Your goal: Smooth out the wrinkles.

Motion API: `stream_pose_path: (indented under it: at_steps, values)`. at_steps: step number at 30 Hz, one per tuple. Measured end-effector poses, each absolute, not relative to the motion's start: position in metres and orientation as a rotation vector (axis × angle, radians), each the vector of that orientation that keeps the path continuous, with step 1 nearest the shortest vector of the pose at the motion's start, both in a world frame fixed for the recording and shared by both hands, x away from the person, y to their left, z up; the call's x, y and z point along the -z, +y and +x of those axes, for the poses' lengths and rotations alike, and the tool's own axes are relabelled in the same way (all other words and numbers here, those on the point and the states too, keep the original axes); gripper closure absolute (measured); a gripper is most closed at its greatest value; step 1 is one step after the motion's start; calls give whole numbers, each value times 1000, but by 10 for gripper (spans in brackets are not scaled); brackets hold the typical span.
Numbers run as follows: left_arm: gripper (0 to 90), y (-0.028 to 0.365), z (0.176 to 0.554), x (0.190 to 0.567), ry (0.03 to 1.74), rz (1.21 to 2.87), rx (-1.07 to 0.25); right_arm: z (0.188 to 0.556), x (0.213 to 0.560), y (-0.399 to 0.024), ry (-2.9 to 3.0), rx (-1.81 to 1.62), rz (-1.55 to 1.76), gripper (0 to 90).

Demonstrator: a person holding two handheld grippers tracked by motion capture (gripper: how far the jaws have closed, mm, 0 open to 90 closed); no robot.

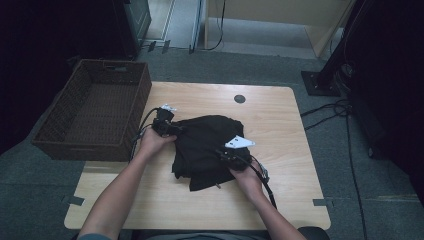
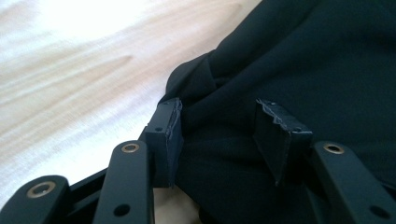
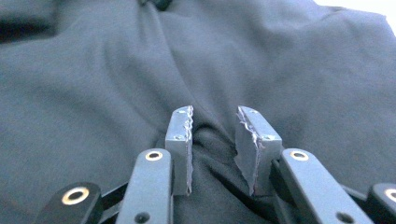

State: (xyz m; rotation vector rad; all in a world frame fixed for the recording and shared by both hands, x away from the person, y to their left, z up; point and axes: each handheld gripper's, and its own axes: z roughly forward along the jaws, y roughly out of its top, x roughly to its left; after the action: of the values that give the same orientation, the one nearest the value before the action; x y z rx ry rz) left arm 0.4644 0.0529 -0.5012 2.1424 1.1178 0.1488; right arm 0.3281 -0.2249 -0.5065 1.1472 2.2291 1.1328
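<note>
Two bare forearms come up from the bottom of the high view. Each hand holds a gripper over a black cloth (image 1: 207, 147) that lies bunched in the middle of the wooden table (image 1: 280, 120).

Left gripper (image 1: 175, 129) sits at the cloth's upper left edge – its jaws stand about half open. In the left gripper view a fold of cloth (image 2: 280, 70) lies between them, and one pad (image 2: 170, 135) just touches it.

Right gripper (image 1: 224, 154) is at the lower right of the cloth, pointing up and left. Its jaws are a bit open, with a small ridge of cloth (image 3: 212, 140) between them – not pinched yet.

So the cloth runs from upper left to lower right between the two hands. Both are right on it. I think each one only needs to squeeze to grab.

A brown basket (image 1: 95, 107) waits at the left of the table.
</note>
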Motion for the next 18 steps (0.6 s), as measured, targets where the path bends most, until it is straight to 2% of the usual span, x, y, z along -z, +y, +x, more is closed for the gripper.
stream_pose_path:
  at_steps: [3,6,8,12,18]
  values:
    - [485,54,469,496,1159,2079,-124,343,506,-230,2211,-1144,1158,655]
    - [471,54,469,484,1122,2066,-154,347,496,-232,2222,-1160,1193,644]
    - [451,54,472,476,1113,2040,-173,341,486,-233,2199,-1190,1191,643]
    - [410,51,487,472,1114,2043,-130,325,475,-225,2209,-1235,1185,600]
    - [383,37,498,493,1121,2088,-77,301,488,-210,2248,-1233,1169,558]
